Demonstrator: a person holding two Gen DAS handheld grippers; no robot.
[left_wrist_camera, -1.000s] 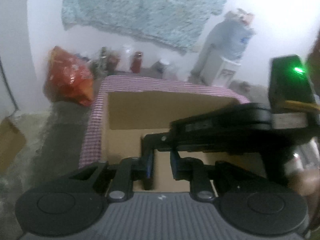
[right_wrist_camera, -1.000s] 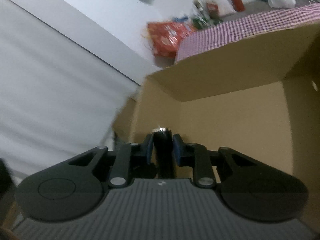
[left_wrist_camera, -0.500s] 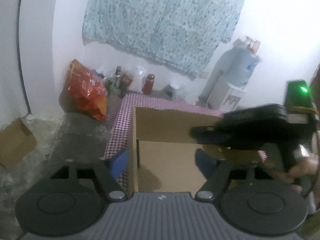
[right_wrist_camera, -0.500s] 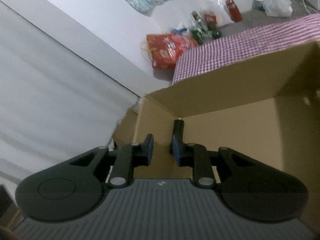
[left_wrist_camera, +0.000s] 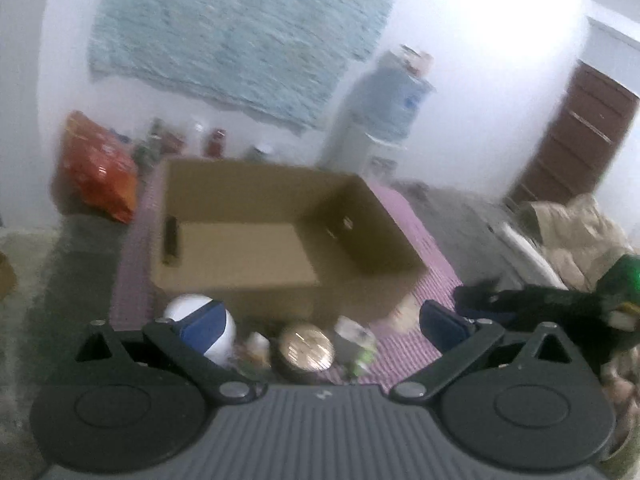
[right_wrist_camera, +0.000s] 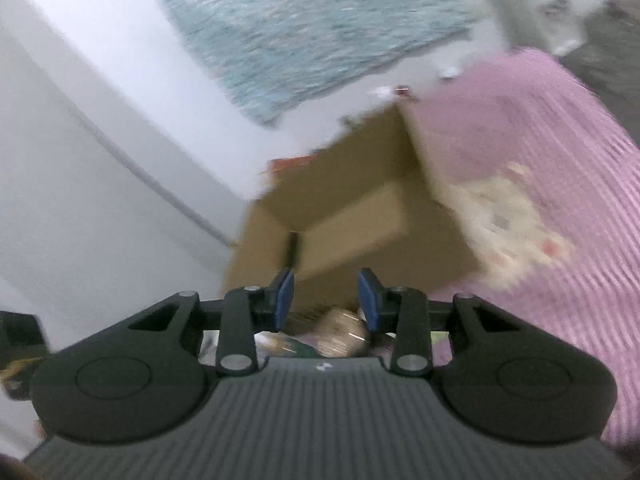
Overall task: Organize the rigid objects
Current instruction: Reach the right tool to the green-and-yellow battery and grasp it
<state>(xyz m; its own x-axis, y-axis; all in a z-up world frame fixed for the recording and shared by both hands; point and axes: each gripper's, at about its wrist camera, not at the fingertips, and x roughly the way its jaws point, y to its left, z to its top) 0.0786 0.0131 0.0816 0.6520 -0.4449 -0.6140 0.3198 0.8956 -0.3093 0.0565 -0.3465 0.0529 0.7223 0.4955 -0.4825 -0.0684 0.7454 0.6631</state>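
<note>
An open cardboard box point(left_wrist_camera: 240, 252) stands on a pink checked cloth point(left_wrist_camera: 424, 240). A slim dark object point(left_wrist_camera: 171, 240) stands upright in the box's left corner. My left gripper point(left_wrist_camera: 320, 320) is back from the box, its jaws opening wide with nothing held. Below it lie a white round thing point(left_wrist_camera: 188, 308), a gold-lidded jar point(left_wrist_camera: 306, 348) and a small pale container point(left_wrist_camera: 356, 340). The right gripper's black body point(left_wrist_camera: 560, 304) shows at the right. In the blurred right wrist view, my right gripper point(right_wrist_camera: 326, 294) has its jaws opening, empty, short of the box point(right_wrist_camera: 360, 220) and over the jar point(right_wrist_camera: 340, 330).
A red bag point(left_wrist_camera: 96, 172) and several jars point(left_wrist_camera: 216, 144) line the far wall beside a water dispenser point(left_wrist_camera: 384, 120). A beige bundle point(left_wrist_camera: 580, 232) and a brown door point(left_wrist_camera: 572, 140) are at the right. A pale printed item point(right_wrist_camera: 508, 232) lies on the cloth point(right_wrist_camera: 560, 140).
The right gripper let go of the slim dark object, which now stands in the box's corner. Both grippers drew back from the box and their jaws spread apart.
</note>
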